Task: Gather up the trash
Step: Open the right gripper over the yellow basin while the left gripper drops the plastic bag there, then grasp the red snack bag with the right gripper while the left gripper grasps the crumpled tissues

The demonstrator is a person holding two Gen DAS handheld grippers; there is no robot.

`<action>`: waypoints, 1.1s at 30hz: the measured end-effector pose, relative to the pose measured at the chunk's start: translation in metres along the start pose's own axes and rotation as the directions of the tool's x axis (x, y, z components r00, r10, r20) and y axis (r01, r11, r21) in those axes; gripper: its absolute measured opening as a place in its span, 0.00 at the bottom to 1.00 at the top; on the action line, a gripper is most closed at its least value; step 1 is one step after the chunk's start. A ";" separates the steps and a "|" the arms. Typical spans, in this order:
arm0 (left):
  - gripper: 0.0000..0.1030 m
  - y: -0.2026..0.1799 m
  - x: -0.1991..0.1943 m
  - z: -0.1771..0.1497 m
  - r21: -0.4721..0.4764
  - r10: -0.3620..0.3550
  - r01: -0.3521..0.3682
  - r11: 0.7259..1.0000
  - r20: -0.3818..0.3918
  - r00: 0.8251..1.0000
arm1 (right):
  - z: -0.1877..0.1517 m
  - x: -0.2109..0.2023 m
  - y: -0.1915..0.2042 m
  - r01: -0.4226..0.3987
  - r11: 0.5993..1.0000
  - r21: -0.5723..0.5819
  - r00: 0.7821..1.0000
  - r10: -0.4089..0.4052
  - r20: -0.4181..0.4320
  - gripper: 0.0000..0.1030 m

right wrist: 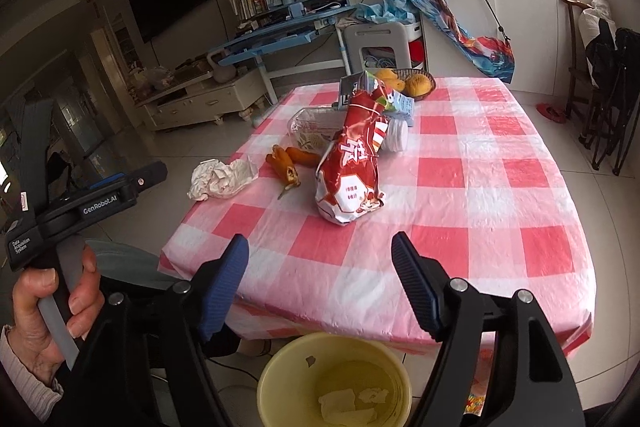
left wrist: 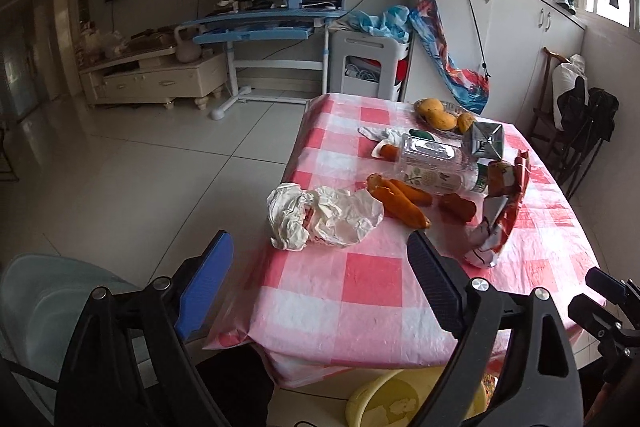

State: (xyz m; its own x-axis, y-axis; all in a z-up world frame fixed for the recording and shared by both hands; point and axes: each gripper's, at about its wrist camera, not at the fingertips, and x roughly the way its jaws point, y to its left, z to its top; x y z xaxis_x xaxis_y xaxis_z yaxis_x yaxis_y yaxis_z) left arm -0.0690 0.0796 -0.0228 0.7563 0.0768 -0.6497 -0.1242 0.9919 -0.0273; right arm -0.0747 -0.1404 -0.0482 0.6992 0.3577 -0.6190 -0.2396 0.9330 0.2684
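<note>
On the checked table (left wrist: 360, 283), crumpled paper (left wrist: 324, 223) at twelve o'clock | left gripper (left wrist: 320, 287) and right gripper (right wrist: 320, 291) both gape, empty | paper looks light, soft, springy; I'd pinch its bunched middle | bucket (right wrist: 280, 367) at six o'clock

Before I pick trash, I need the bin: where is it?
The yellow bin stands on the floor below the table's near edge, bottom centre in the right wrist view.
</note>
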 end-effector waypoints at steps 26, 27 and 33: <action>0.83 -0.028 0.145 0.021 0.054 0.122 -0.112 0.992 -0.230 0.965 | 0.048 0.108 -0.022 0.022 0.994 0.107 0.995 -0.012 -0.096 0.67; 0.83 -0.028 0.149 0.020 0.057 0.122 -0.111 0.992 -0.234 0.965 | 0.047 0.111 -0.022 0.022 0.994 0.109 0.995 -0.011 -0.101 0.63; 0.83 -0.037 0.163 0.019 0.102 0.123 -0.100 0.990 -0.254 0.960 | 0.050 0.118 -0.023 0.019 0.994 0.106 0.994 -0.007 -0.113 0.50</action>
State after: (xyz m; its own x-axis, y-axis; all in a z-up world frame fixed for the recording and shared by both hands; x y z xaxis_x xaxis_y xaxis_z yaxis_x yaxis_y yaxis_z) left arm 0.0712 0.0576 -0.1137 0.5476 0.1696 -0.8194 -0.1329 0.9844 0.1149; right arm 0.0467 -0.1217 -0.0906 0.6205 0.3535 -0.7000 -0.1534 0.9301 0.3337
